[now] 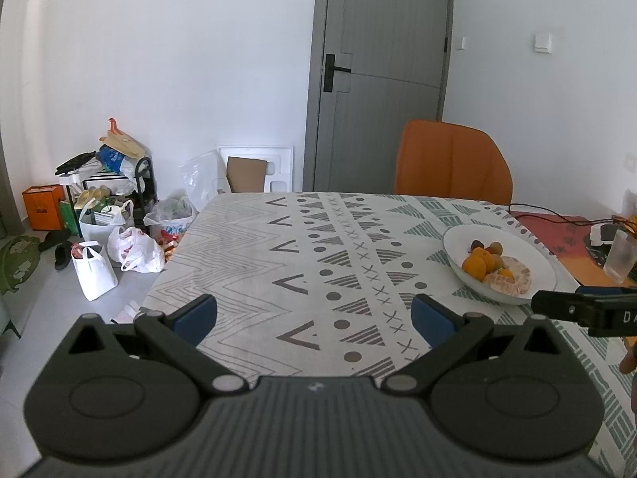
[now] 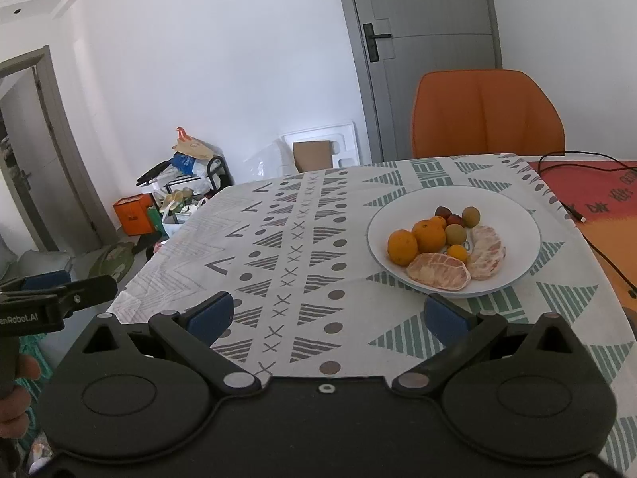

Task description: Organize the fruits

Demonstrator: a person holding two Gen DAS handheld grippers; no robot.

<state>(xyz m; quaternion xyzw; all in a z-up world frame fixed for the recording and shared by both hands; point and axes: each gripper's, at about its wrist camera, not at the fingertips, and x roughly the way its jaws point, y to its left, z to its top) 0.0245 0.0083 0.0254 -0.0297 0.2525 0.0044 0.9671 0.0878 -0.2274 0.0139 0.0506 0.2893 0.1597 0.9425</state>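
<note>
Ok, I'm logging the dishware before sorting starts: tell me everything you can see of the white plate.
The white plate is round, shallow and glossy, probably ceramic, with a thin bluish rim. It sits flat on the patterned tablecloth, before the orange chair. It holds oranges, two peeled citrus pieces, small greenish and dark red fruits. Neither tongs touches it.

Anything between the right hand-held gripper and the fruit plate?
Nothing visible. The right hand-held gripper is open over bare patterned tablecloth, and the white plate of fruit lies just ahead, slightly toward its right finger. The left hand-held gripper sits off to the side, out of the path.
</note>
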